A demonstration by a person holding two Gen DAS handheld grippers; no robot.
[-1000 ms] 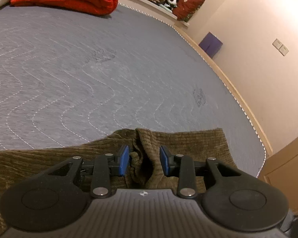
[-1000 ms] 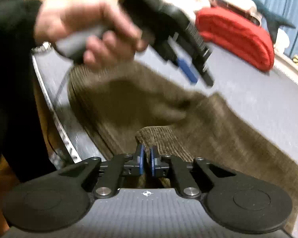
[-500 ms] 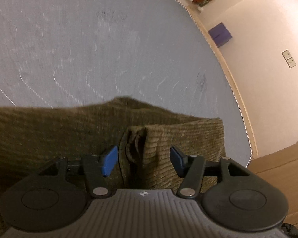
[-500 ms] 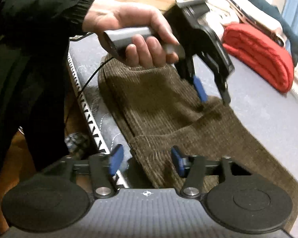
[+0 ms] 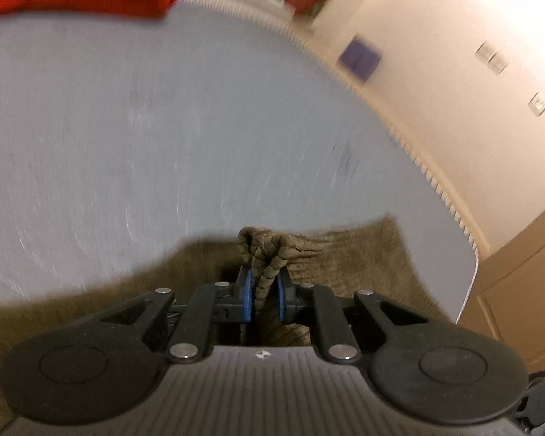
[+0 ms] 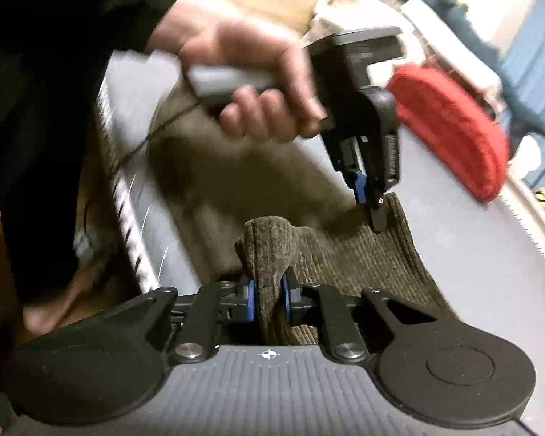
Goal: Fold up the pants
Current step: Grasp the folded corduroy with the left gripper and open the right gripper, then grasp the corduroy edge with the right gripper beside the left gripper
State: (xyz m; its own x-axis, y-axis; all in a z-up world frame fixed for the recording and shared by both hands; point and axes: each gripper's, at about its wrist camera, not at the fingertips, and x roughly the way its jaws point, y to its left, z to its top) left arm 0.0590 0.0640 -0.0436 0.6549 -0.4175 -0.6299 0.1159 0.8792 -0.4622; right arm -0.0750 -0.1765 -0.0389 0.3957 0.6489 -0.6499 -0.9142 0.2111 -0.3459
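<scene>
I'm closing both grippers, L [image 5: 261, 298] & R [image 6: 269, 299], pinching corduroy pants [image 6: 363, 254] bunches; should lift evenly, keeping edges aligned.

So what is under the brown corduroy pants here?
The pants lie on a grey quilted bedcover, which shows all round them. Whatever sits directly beneath the cloth is covered; a bunched fold stands up between each gripper's jaws.
</scene>
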